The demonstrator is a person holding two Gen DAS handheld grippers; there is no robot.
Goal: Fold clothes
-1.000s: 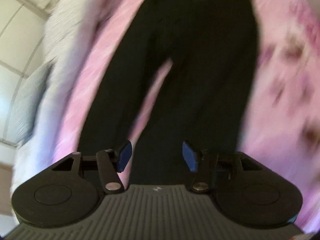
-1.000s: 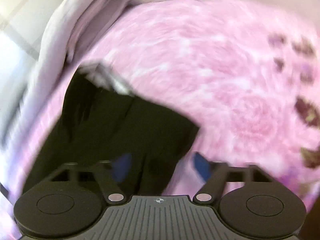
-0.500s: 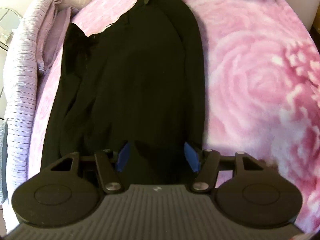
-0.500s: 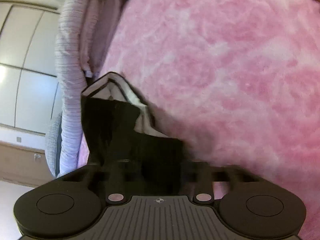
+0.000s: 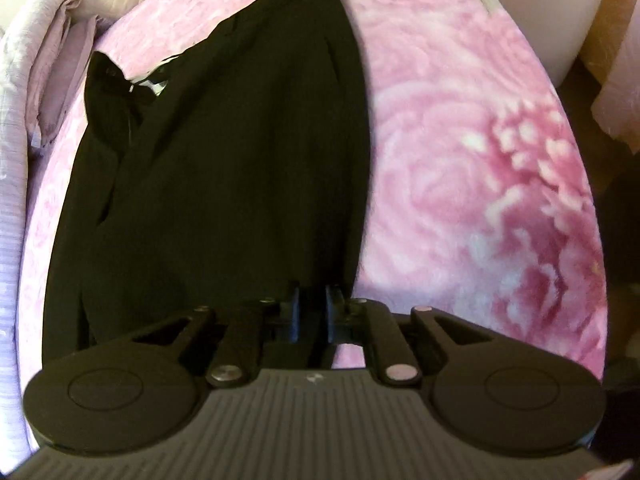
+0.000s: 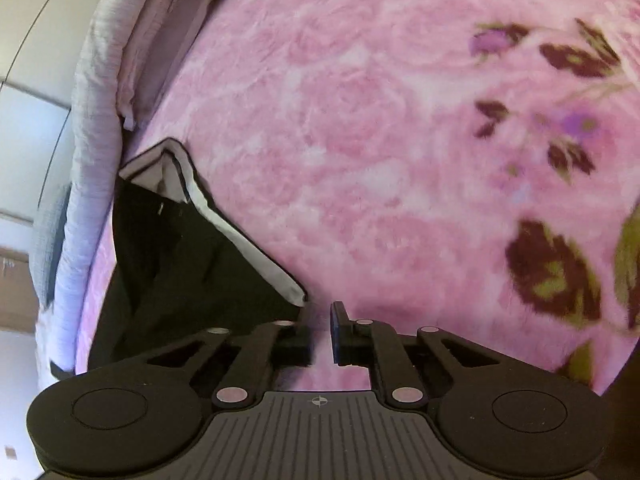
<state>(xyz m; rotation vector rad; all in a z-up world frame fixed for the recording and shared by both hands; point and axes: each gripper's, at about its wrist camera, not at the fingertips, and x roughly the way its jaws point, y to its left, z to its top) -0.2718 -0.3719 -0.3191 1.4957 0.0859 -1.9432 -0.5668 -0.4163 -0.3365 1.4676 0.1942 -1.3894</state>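
No legible text anywhere

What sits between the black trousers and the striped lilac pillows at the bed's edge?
Only bare pink floral blanket separates the black trousers from the striped lilac pillows, as the left wrist view shows.

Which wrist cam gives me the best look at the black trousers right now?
The left wrist view: the black trousers stretch lengthwise across the pink blanket, nearly whole. The right wrist view shows only the waistband end, its pale lining turned out, just left of the right gripper.
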